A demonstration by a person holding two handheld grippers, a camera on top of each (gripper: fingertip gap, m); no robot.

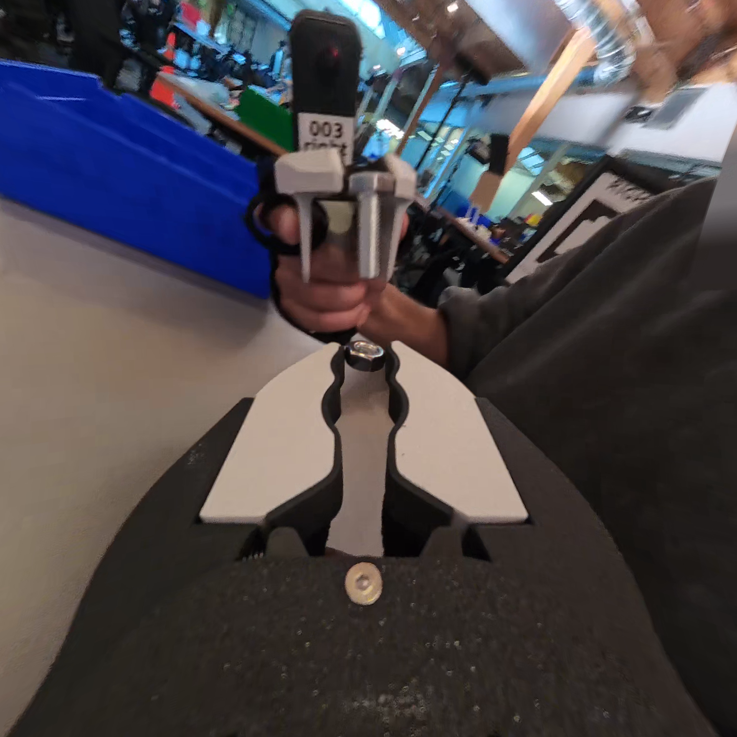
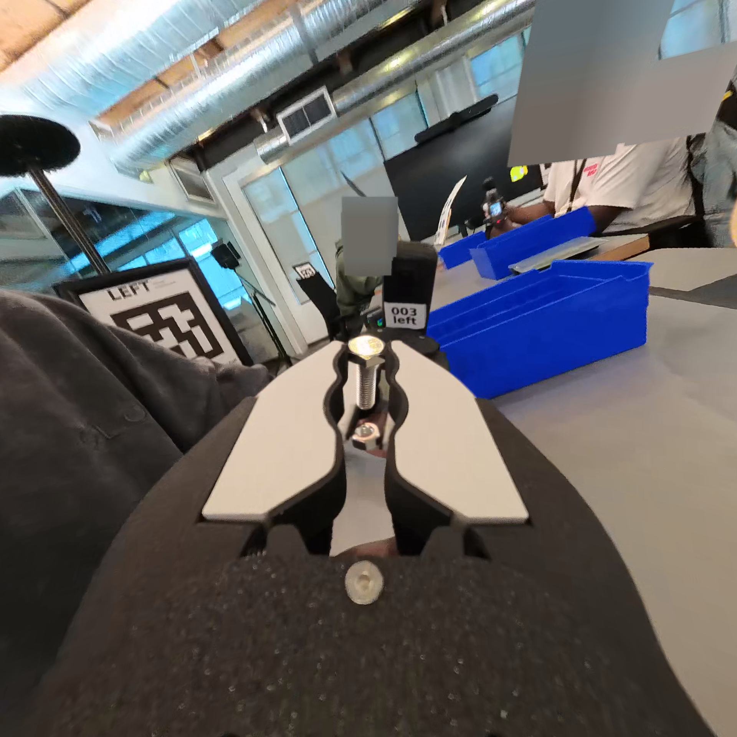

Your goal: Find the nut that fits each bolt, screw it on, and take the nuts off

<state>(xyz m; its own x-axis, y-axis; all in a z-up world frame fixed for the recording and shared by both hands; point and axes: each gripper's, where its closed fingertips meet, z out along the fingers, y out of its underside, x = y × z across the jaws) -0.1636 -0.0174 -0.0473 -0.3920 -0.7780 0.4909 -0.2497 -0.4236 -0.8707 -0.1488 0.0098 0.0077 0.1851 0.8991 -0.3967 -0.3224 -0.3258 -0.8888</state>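
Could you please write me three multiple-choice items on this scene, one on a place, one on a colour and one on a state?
1. Where is the nut?
A. On the table
B. Pinched at the tips of the left tongs
C. In the bin

2. What colour is the bin on the table?
A. Blue
B. Red
C. Green

3. What state is the bolt in?
A. Lying flat on the table
B. Threaded fully through the nut
C. Gripped by its head in the right tongs, shank hanging down, bare of any nut

Answers: 1 B, the left wrist view shows it between the fingertips; 2 A, its walls are plainly blue; 3 C, the right wrist view shows the clamped head, with the nut apart, below the shank's end.
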